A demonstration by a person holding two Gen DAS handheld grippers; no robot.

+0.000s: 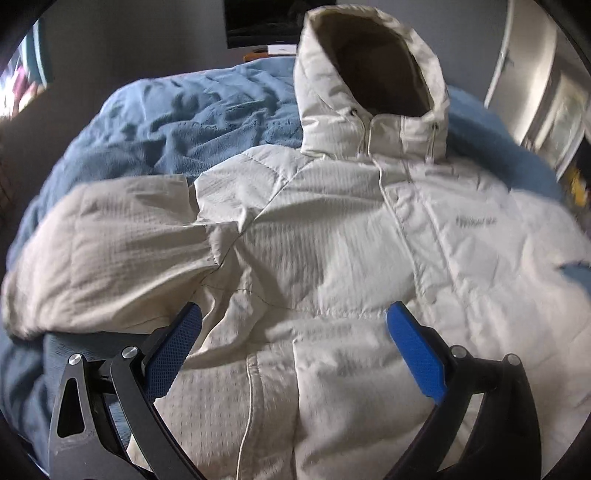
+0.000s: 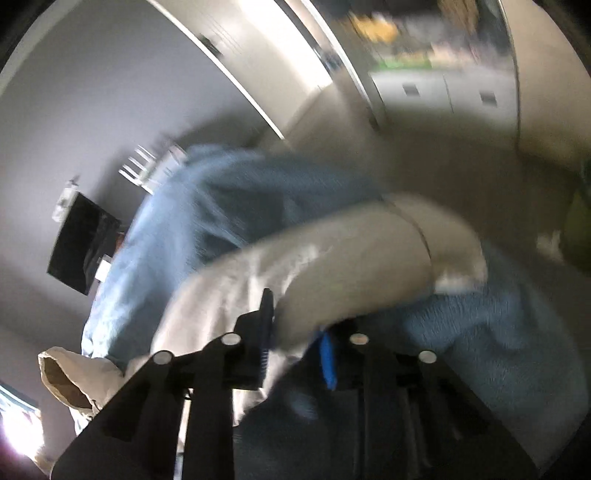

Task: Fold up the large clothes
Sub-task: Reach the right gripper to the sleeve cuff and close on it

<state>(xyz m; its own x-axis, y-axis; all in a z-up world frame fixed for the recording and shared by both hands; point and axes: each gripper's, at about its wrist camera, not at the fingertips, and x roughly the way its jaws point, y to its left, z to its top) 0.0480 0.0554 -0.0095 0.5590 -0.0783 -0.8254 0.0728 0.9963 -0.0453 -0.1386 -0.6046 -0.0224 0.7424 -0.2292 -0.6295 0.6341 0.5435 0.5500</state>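
A cream hooded puffer jacket (image 1: pixel 332 229) lies front up on a blue blanket (image 1: pixel 155 122), hood (image 1: pixel 373 70) at the far end, one sleeve (image 1: pixel 110 236) stretched out left. My left gripper (image 1: pixel 291 317) is open just above the jacket's lower front, near the armpit. In the blurred right wrist view, my right gripper (image 2: pixel 295 325) is shut on the jacket's other sleeve (image 2: pixel 332 258), which is lifted off the blanket (image 2: pixel 207 206); the hood (image 2: pixel 62 384) shows at lower left.
A dark screen (image 1: pixel 269 22) hangs on the grey wall beyond the bed; it also shows in the right wrist view (image 2: pixel 81 243). White doors and cabinets (image 1: pixel 546 85) stand to the right.
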